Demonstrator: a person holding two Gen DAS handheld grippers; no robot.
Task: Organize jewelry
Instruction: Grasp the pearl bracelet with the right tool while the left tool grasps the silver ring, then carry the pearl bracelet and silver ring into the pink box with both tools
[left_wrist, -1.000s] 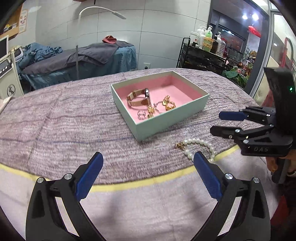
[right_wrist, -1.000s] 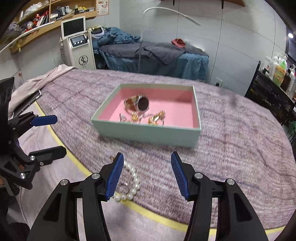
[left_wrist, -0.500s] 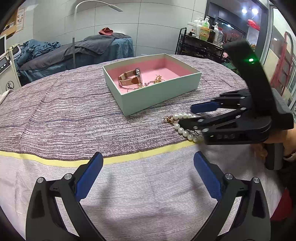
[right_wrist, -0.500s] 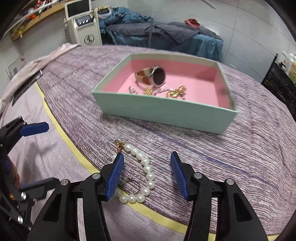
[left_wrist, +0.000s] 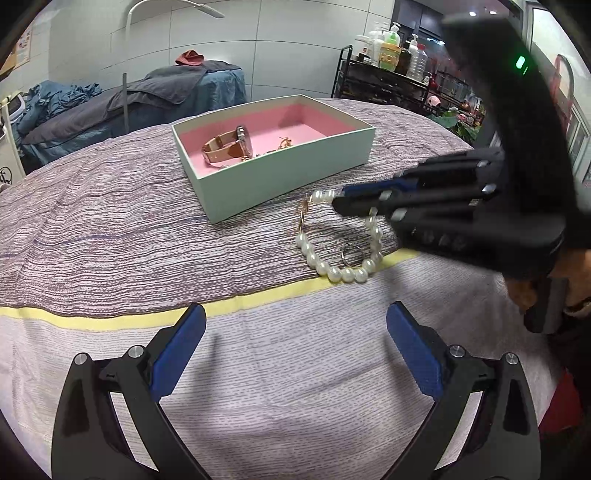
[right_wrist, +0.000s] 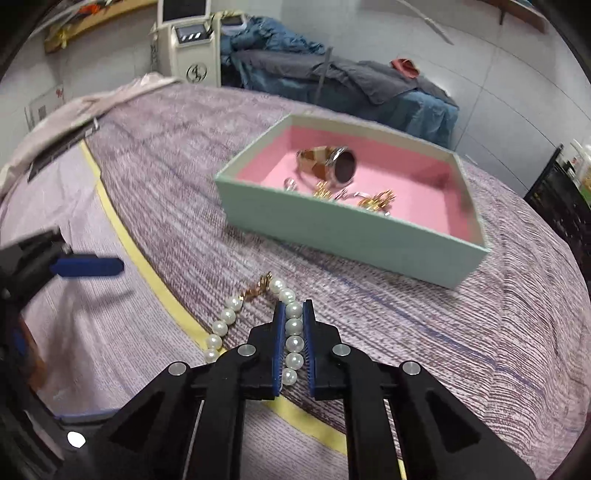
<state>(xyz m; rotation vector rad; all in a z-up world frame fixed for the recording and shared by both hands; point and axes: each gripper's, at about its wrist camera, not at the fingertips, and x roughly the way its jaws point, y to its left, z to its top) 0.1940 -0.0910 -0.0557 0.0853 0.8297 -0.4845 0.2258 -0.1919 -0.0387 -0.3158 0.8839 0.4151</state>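
Note:
A pearl bracelet (left_wrist: 341, 271) with a gold clasp lies on the purple cloth in front of a mint box (left_wrist: 288, 173) with a pink lining. The box holds a watch (left_wrist: 229, 146) and small gold pieces. My right gripper (right_wrist: 294, 325) is shut on one side of the pearl bracelet (right_wrist: 293, 328), which still rests on the cloth. In the left wrist view the right gripper (left_wrist: 338, 197) reaches in from the right. My left gripper (left_wrist: 295, 343) is open and empty, close to the table's near edge. A small metal ring (left_wrist: 352, 254) lies inside the bracelet loop.
A yellow stripe (left_wrist: 236, 304) crosses the cloth near the front. Behind the table stand a treatment bed (left_wrist: 147, 99), a white machine (right_wrist: 184, 44) and a black shelf of bottles (left_wrist: 388, 74).
My right gripper has come down onto the pearl bracelet and closed on it. My left gripper has stayed open and moved slightly closer to the bracelet.

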